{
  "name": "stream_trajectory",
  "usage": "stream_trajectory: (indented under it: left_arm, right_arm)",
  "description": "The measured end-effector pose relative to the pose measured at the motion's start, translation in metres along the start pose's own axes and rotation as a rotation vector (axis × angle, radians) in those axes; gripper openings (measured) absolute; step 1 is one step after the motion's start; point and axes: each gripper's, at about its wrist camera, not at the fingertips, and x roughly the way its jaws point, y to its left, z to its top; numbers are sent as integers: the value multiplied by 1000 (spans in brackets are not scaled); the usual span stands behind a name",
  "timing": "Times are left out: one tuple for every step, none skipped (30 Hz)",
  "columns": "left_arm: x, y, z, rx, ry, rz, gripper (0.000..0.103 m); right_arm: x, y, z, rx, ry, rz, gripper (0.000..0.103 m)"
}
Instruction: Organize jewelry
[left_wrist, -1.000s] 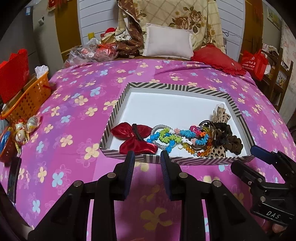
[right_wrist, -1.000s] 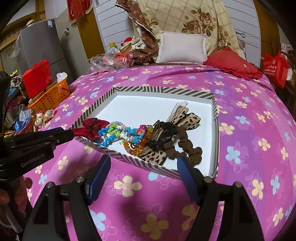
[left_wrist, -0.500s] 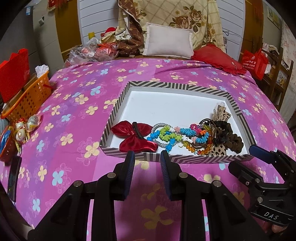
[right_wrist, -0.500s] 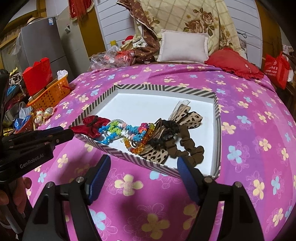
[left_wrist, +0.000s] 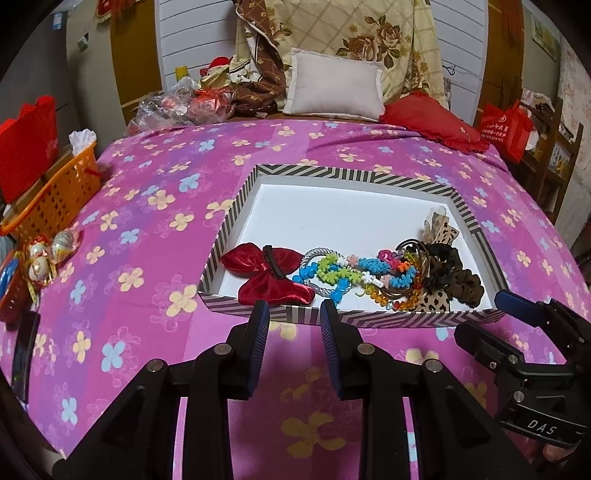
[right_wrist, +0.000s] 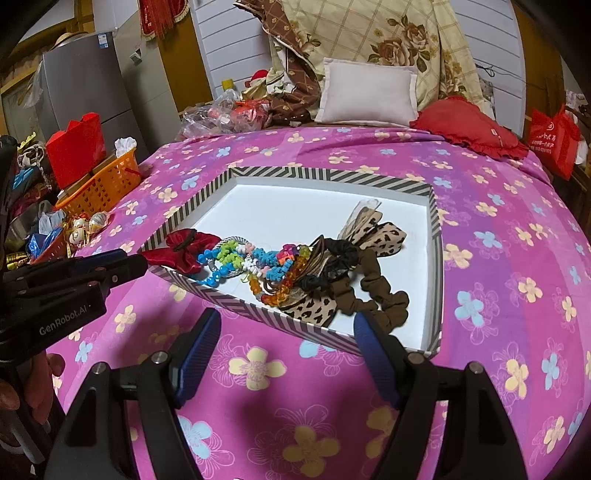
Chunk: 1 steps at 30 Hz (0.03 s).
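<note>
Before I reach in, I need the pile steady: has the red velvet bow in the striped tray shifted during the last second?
No. The red velvet bow lies against the striped tray's near-left corner as before.

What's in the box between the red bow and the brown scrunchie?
Between the red bow and the brown scrunchie lies a tangle of colourful bead bracelets, with a black scrunchie next to the brown one. The left wrist view shows it best.

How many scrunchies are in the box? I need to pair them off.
2: a black scrunchie and a brown scrunchie beside it at the box's right end; more may hide under the pile.
</note>
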Motion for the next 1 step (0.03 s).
stream_trajectory:
  left_arm:
    - [1, 1, 0, -1, 1, 0, 20]
  right_arm:
    - [0, 0, 0, 2, 0, -1, 77]
